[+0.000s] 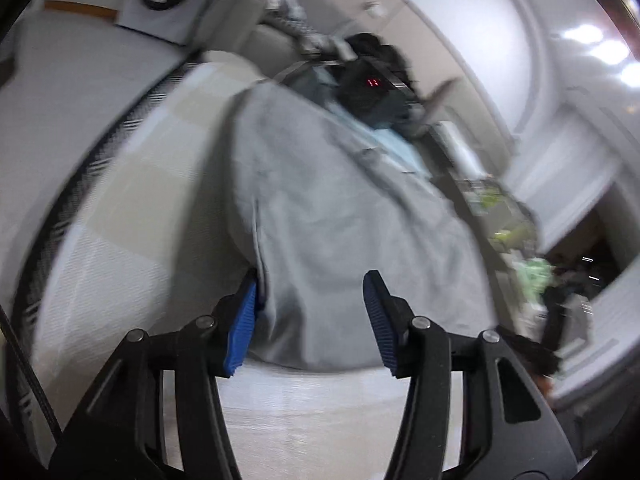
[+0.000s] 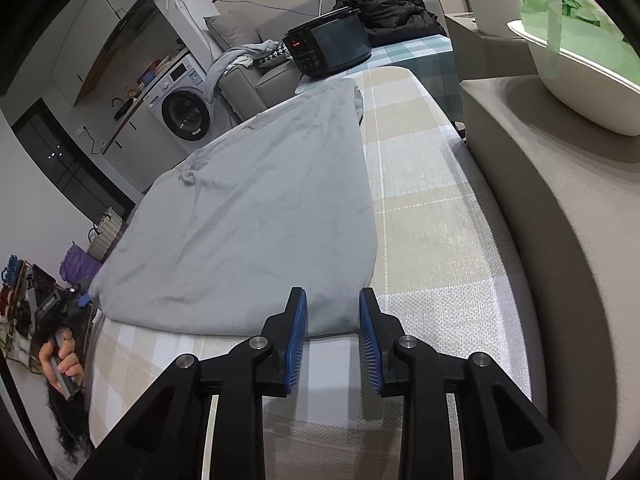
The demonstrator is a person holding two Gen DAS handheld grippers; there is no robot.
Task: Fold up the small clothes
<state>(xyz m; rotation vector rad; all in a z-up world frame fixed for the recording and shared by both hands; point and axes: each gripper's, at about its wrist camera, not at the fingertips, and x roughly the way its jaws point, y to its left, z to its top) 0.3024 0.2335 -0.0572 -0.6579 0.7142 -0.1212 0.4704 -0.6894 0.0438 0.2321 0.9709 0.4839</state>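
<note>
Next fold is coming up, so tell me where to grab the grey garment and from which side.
Grip the grey garment at its near hem corner, coming in low from the near table edge. That edge lies flat and free on the checked tablecloth, right ahead of the right tool.

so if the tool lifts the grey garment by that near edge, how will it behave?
The grey garment is probably floppy: it lies flat with soft wrinkles, so it would drape rather than hold shape. It likely weighs little, being thin cloth. It may slide on the checked cover if pushed, bunching rather than moving whole.
</note>
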